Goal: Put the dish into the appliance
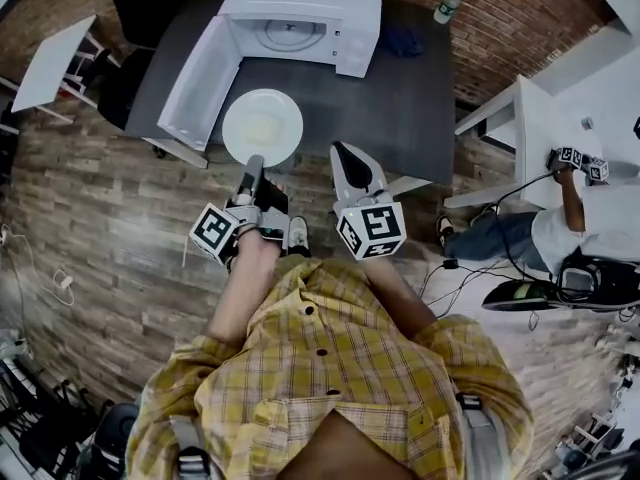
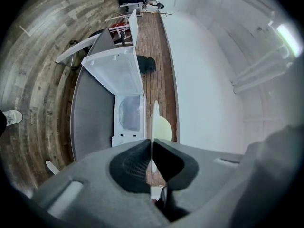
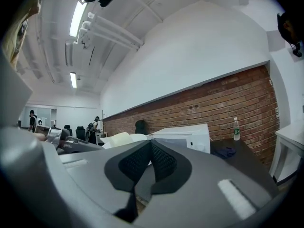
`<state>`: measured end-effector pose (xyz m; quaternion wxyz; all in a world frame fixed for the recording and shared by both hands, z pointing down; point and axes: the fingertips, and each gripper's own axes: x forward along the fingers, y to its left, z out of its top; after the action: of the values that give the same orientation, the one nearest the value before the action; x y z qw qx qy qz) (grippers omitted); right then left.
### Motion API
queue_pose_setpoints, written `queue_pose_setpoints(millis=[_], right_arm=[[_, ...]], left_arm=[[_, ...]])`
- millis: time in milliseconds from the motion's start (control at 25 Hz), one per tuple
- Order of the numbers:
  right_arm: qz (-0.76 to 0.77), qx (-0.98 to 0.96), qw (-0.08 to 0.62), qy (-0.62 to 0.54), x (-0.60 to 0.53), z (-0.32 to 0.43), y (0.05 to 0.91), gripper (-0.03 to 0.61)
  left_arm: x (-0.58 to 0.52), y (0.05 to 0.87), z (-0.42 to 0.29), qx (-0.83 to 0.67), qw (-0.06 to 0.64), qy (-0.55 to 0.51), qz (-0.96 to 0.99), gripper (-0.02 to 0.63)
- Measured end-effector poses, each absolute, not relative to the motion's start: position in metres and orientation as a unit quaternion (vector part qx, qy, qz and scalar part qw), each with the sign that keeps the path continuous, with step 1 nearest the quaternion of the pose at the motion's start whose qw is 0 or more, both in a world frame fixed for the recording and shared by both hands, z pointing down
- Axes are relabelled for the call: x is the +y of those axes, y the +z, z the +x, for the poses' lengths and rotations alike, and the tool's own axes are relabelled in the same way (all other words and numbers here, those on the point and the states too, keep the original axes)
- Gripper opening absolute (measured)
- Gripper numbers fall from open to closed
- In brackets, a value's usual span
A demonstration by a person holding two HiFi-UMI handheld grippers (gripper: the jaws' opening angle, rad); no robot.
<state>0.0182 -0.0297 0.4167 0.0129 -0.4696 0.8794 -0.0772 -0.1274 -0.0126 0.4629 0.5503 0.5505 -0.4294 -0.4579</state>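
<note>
A white plate [image 1: 262, 126] hangs level over the dark table [image 1: 430, 98], just in front of the white microwave [image 1: 300, 18]. The microwave's door [image 1: 200, 83] is swung wide open to the left. My left gripper [image 1: 255, 161] is shut on the plate's near rim. In the left gripper view the plate [image 2: 154, 122] shows edge-on, pinched between the jaws of the left gripper [image 2: 152, 148], with the open microwave [image 2: 128, 112] beyond. My right gripper [image 1: 344, 150] is shut and empty, to the right of the plate. The right gripper [image 3: 151, 148] looks towards the microwave [image 3: 185, 136].
A water bottle [image 1: 448, 4] and a dark blue cloth [image 1: 403, 40] lie on the table right of the microwave. White side tables [image 1: 50, 58] stand at the left and right. A person [image 1: 560, 230] sits at the right with cables on the floor.
</note>
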Motion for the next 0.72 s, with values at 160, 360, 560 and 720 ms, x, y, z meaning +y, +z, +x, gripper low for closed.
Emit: queue_pose_setpoints(millis=[160, 360, 560, 720], right_arm=[[-0.487, 0.870, 0.014, -0.076, -0.072, 0.006, 0.413, 0.003], [-0.501, 0.863, 0.000, -0.066, -0.105, -0.009, 0.415, 0.003], [-0.512, 0.856, -0.008, -0.070, -0.132, -0.020, 0.418, 0.003], [-0.523, 0.849, -0.012, -0.073, -0.148, -0.023, 0.420, 0.003]], left_arm=[[-0.059, 0.462, -0.140, -0.417, 0.561, -0.448, 0.558, 0.012], [-0.095, 0.466, -0.146, -0.404, 0.572, -0.431, 0.568, 0.012], [-0.123, 0.475, -0.157, -0.397, 0.587, -0.424, 0.565, 0.012], [-0.139, 0.483, -0.158, -0.388, 0.599, -0.412, 0.567, 0.012]])
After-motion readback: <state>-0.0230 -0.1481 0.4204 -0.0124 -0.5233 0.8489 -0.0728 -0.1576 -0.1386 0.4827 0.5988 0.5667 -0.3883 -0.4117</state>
